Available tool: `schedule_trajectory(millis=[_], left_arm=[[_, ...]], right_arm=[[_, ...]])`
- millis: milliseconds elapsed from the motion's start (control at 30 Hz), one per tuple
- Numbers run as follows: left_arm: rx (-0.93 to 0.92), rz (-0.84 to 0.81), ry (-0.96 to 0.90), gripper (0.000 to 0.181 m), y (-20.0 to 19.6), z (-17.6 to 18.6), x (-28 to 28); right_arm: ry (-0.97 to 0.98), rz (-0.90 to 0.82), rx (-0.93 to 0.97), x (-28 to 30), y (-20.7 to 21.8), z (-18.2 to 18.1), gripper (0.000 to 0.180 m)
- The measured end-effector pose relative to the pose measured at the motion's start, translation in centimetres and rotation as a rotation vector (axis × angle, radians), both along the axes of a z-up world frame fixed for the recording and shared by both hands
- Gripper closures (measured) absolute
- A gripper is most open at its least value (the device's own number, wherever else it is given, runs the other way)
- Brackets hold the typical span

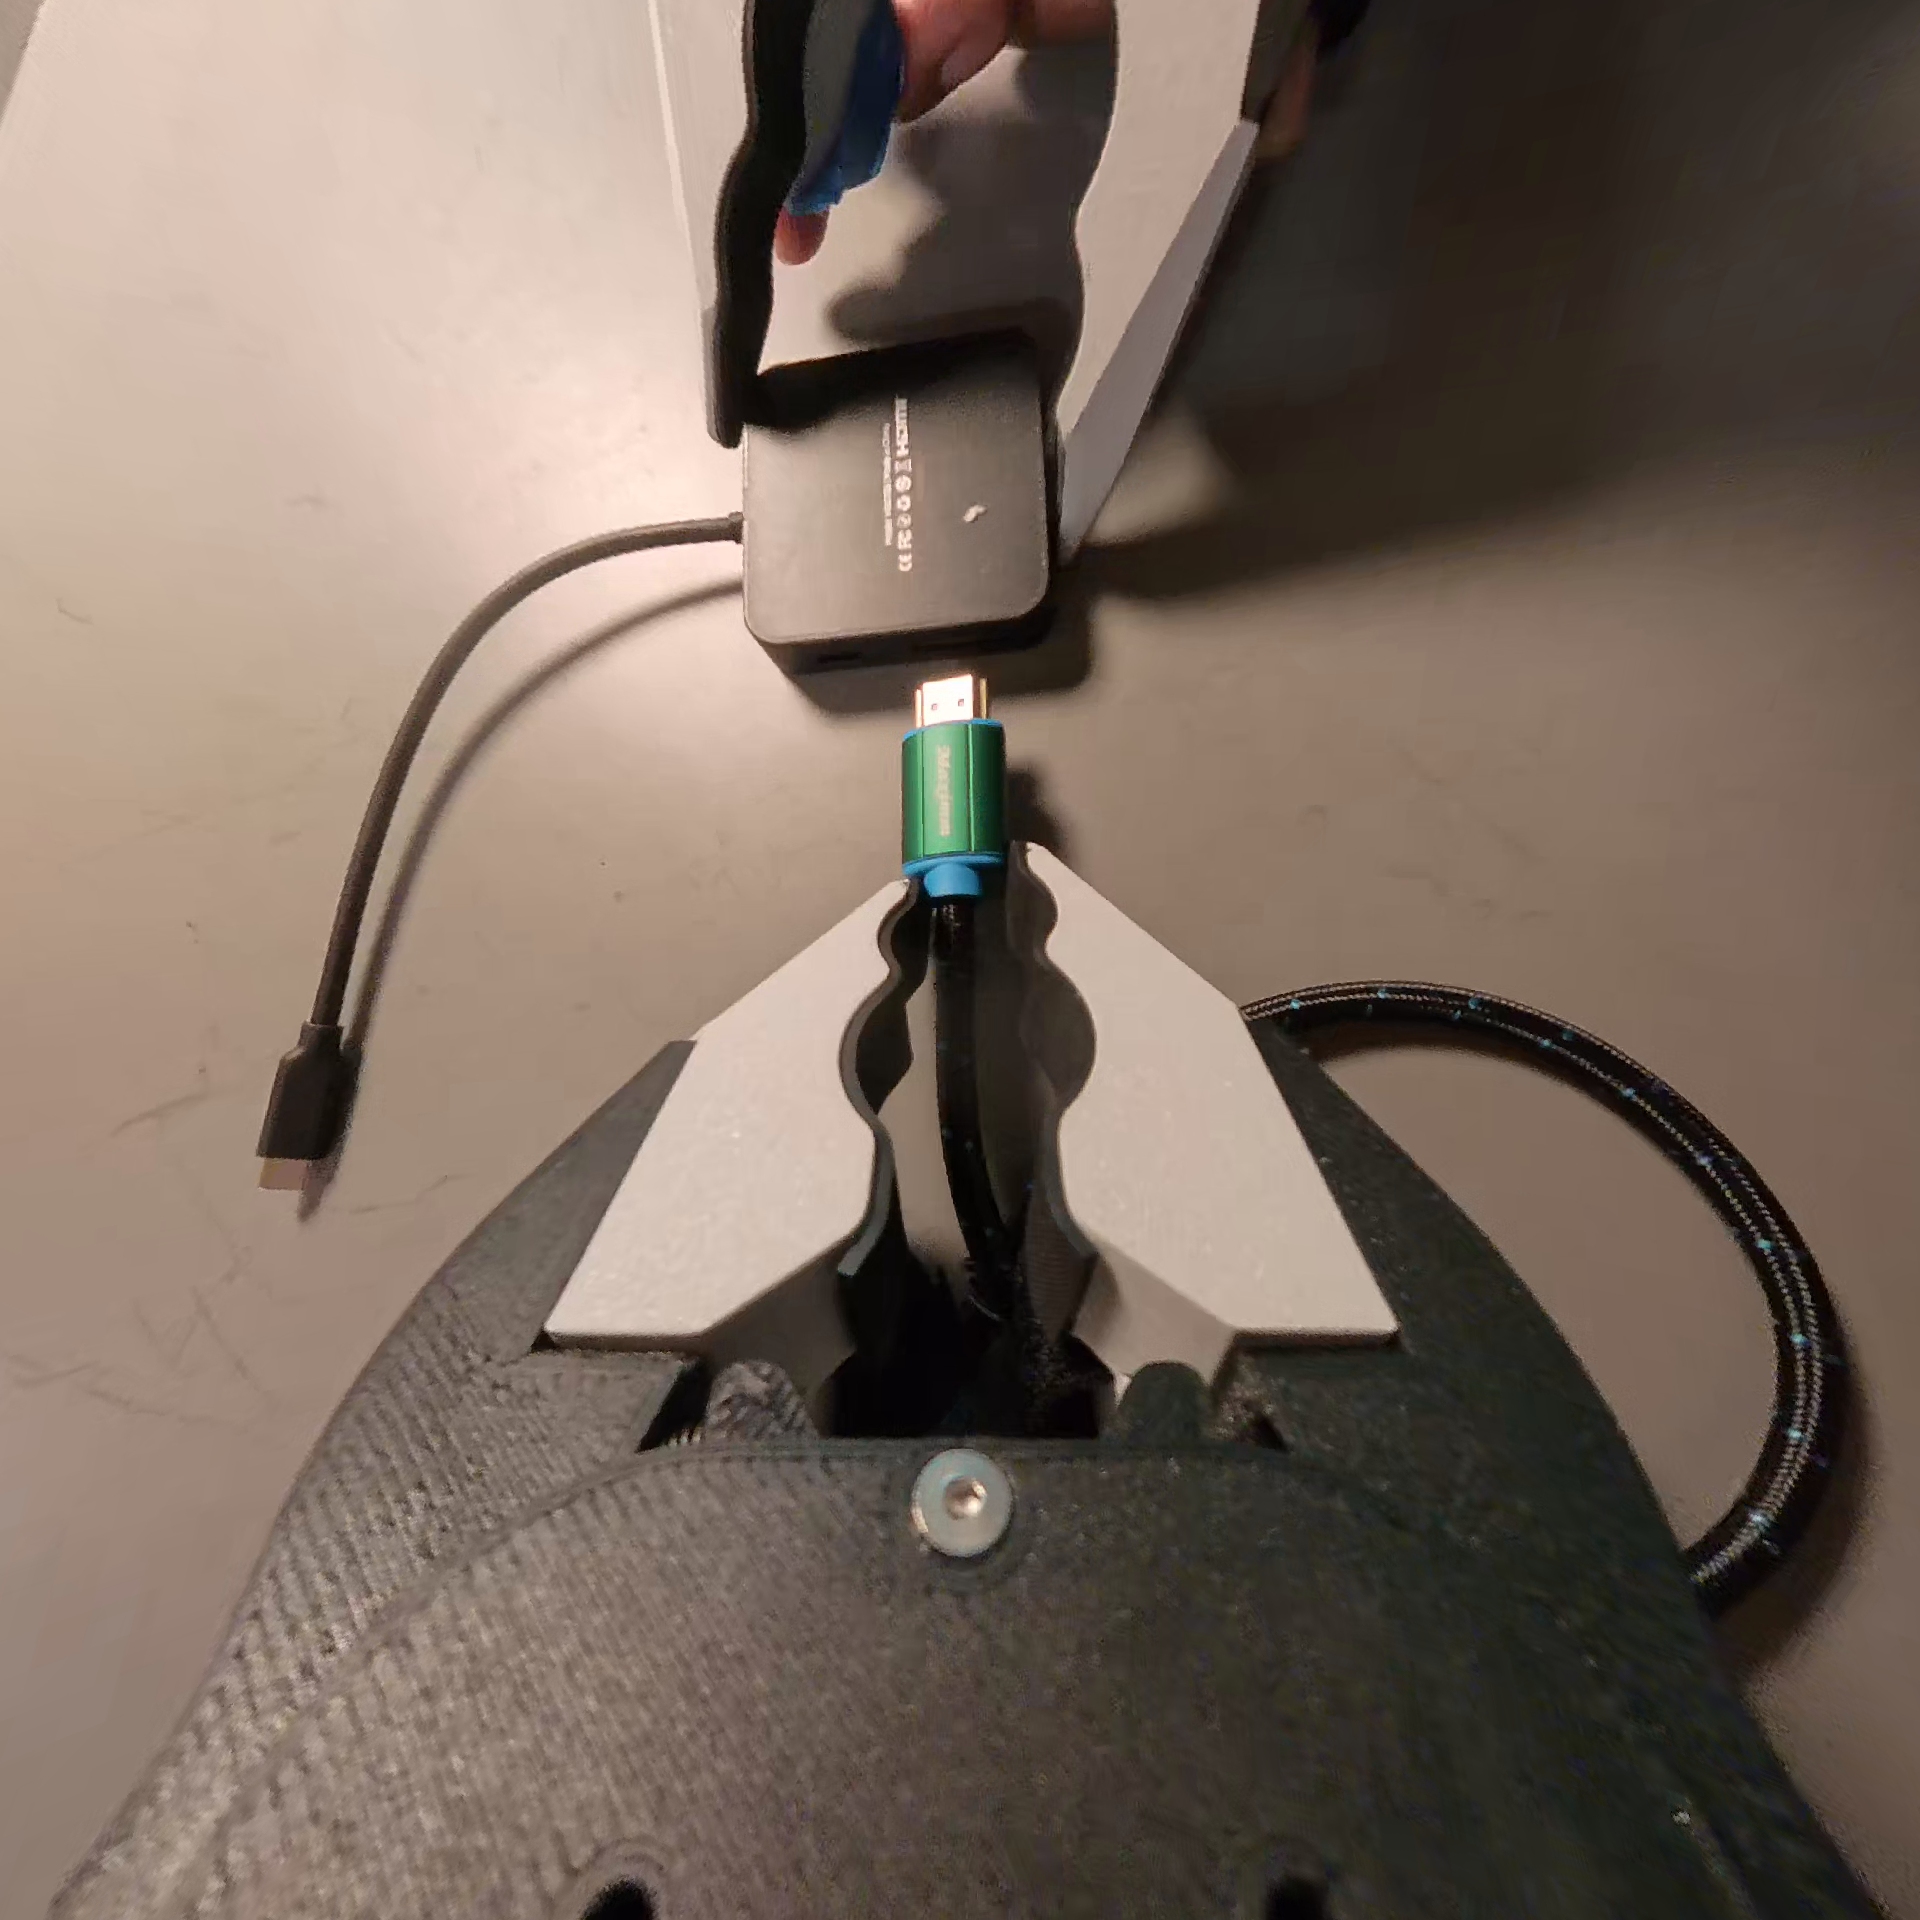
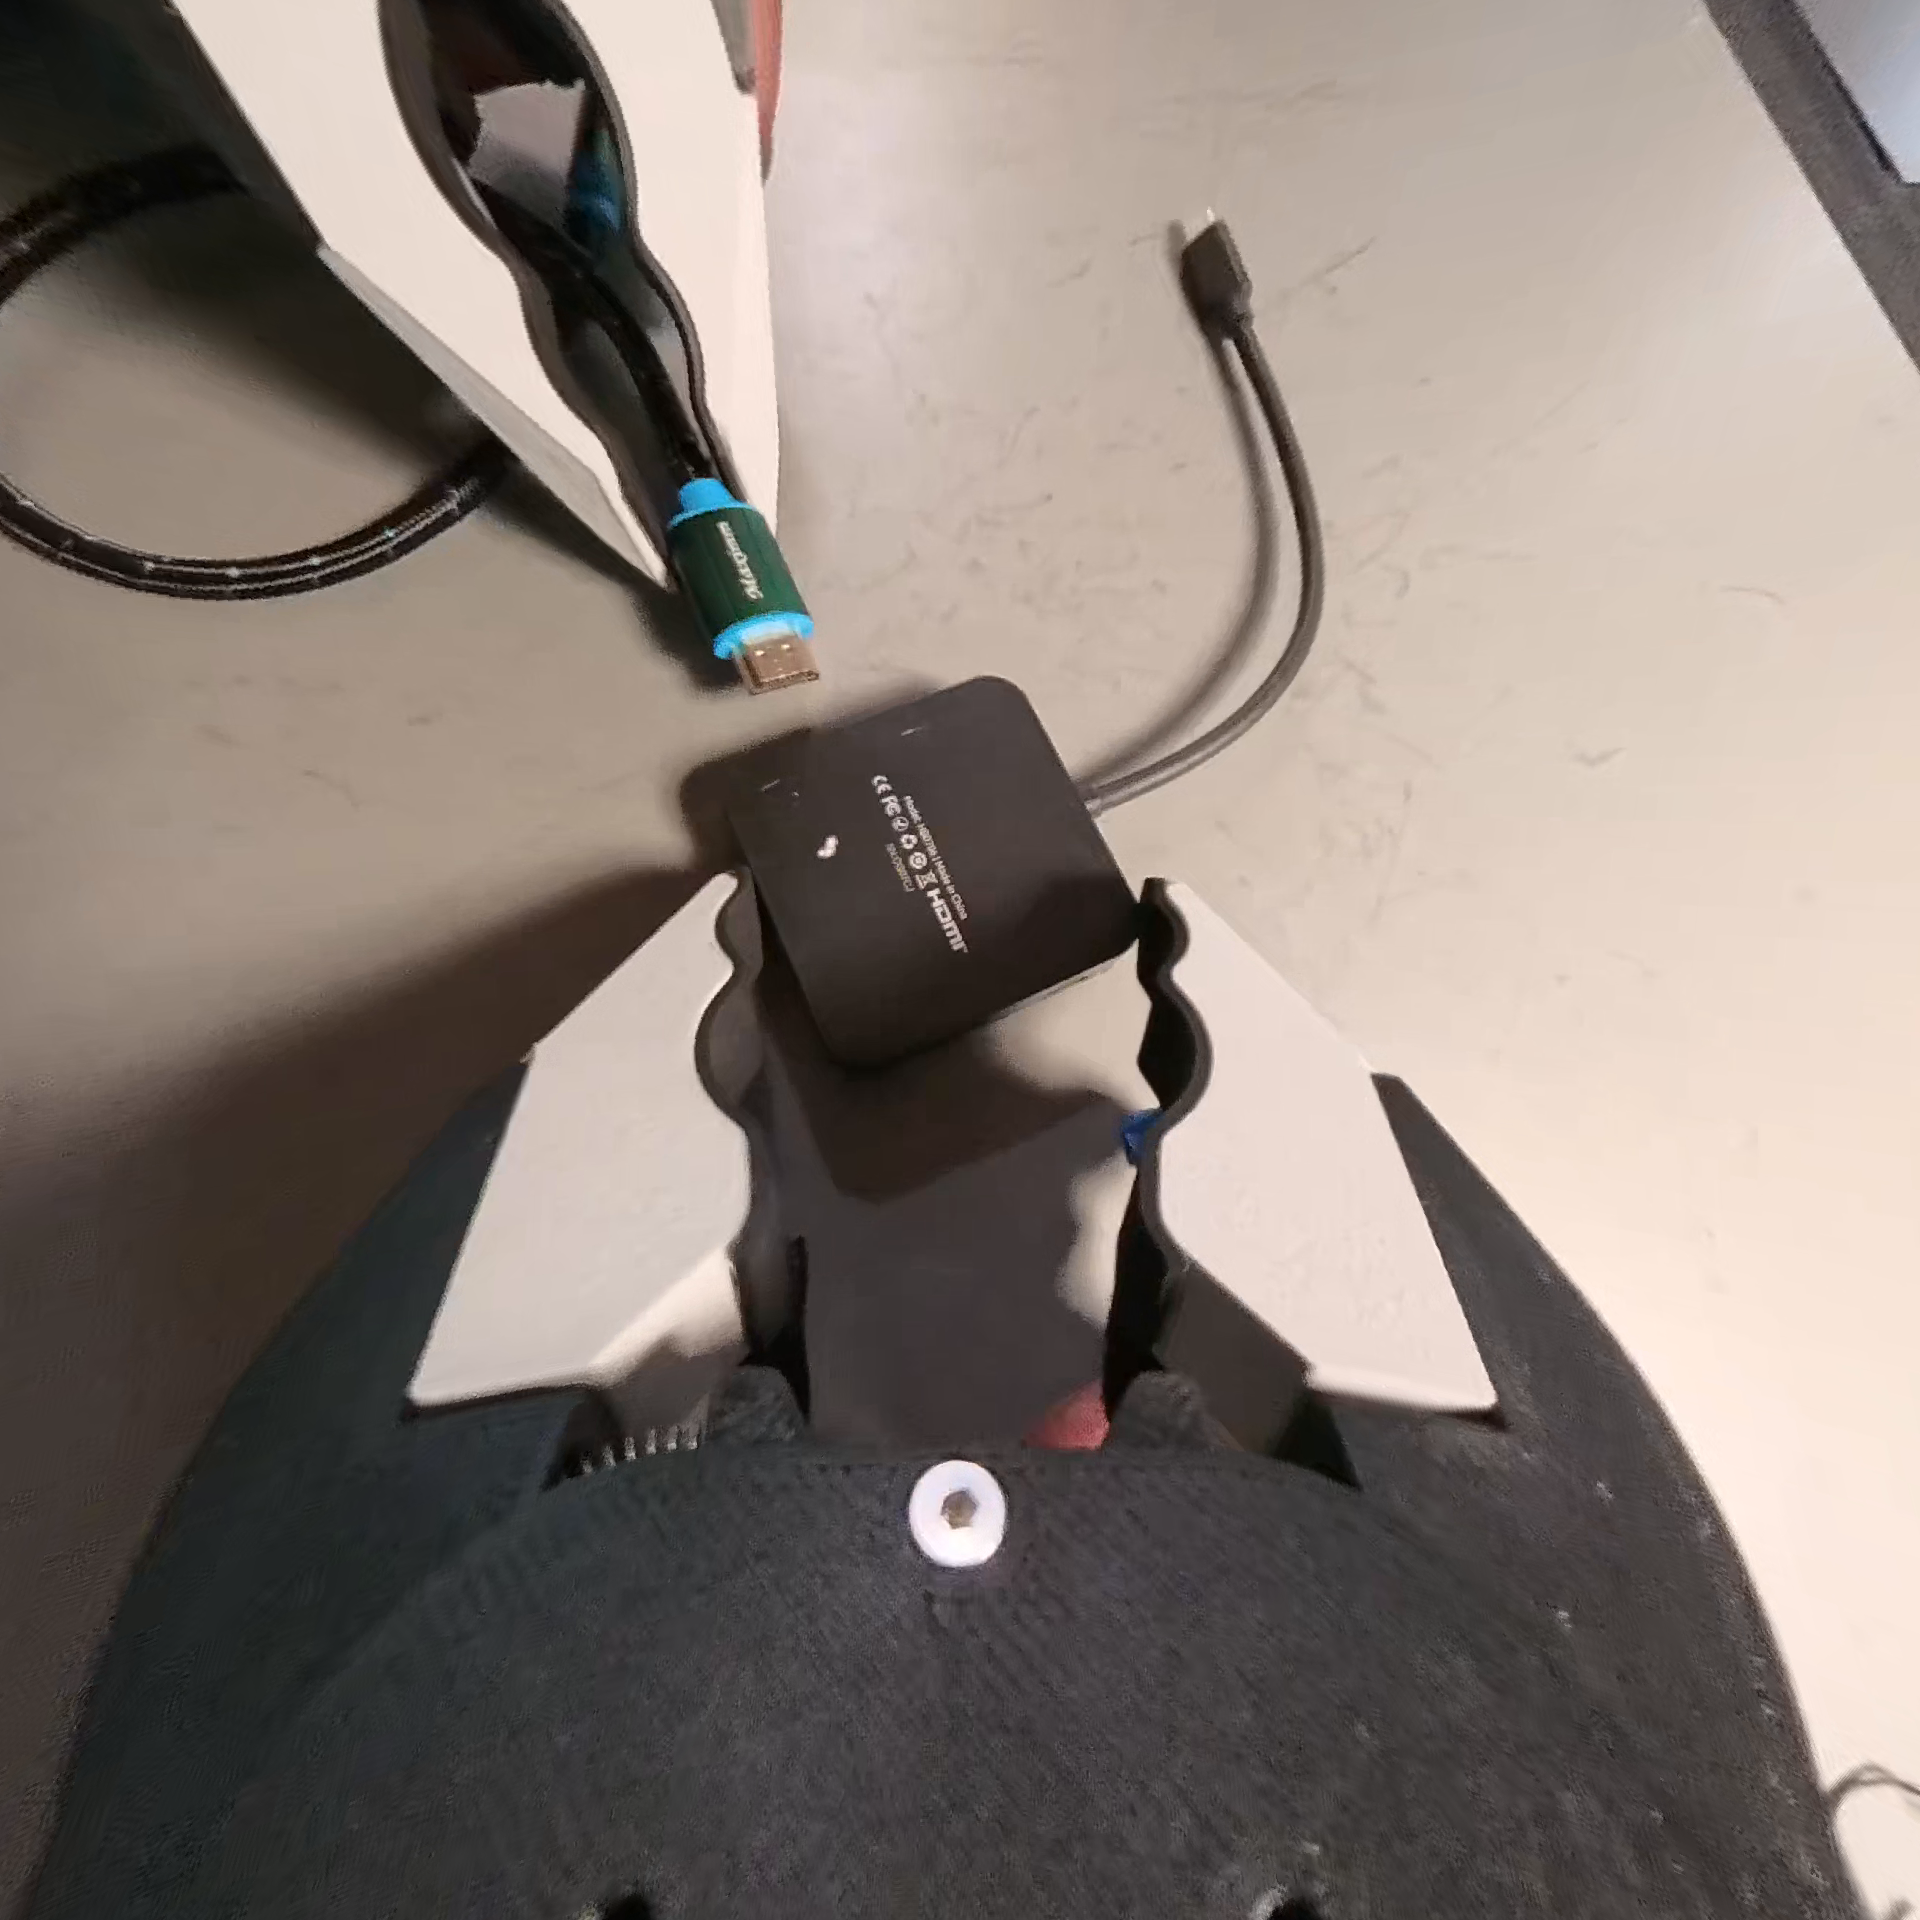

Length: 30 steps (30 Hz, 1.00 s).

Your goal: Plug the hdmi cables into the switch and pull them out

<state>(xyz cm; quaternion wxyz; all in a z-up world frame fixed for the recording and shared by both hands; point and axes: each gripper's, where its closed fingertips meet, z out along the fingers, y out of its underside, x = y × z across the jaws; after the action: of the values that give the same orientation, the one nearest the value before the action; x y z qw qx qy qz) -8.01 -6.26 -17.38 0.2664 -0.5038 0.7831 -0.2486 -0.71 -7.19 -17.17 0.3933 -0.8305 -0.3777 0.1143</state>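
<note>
Step in hand: the green plug is lined up with the switch but, judging by the gold tip lying bare, it is not seated in a port.

Left gripper (image 1: 961,883): pressed together on the braided HDMI cable (image 1: 1704,1195) right behind the green plug (image 1: 951,805). The cable runs back between the fingers, probably so that the plug sticks out straight ahead and can be pushed along its own axis.

Green plug: held just in front of the switch's near edge, its gold tip (image 1: 951,701) very close to a port opening. Whether it touches the port cannot be told from the left wrist view; the right wrist view shows the tip (image 2: 779,665) apart from the casing and somewhat angled to it.

Switch (image 2: 925,883): a flat black box on the table (image 2: 1455,727), lying with its printed face up. Two ports (image 1: 842,657) show on the edge that faces the plug.

Right gripper (image 2: 940,935): its fingers bracket the switch from either side. The purpose appears to be bracing the box so it does not slide under the push. Firm contact on both sides cannot be confirmed.

Attached lead (image 1: 416,790): a thin black cable leaves the side of the switch and curls away, ending in a free connector (image 1: 296,1117) on the table, clear of the work.

Risk: a slanted approach could jam the tip against the port rim.
</note>
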Motion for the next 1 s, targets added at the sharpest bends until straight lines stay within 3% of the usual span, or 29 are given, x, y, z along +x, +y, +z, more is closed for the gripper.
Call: schedule_trajectory(millis=[33, 633, 1000], left_arm=[[0.017, -0.006, -0.011, 0.164, 0.0, 0.1, 0.1], [0.092, -0.052, -0.072, 0.165, -0.8, 0.0, 1.0], [0.006, -0.036, -0.183, 0.166, -1.0, 1.3, 1.7]], right_arm=[[-0.003, 0.001, 0.007, 0.0, -0.1, 0.0, 0.104], [0.090, -0.015, 0.020, -0.4, -0.9, 1.0, 0.105], [0.220, -0.066, -0.004, -0.2, -1.1, 2.2, 0.105]])
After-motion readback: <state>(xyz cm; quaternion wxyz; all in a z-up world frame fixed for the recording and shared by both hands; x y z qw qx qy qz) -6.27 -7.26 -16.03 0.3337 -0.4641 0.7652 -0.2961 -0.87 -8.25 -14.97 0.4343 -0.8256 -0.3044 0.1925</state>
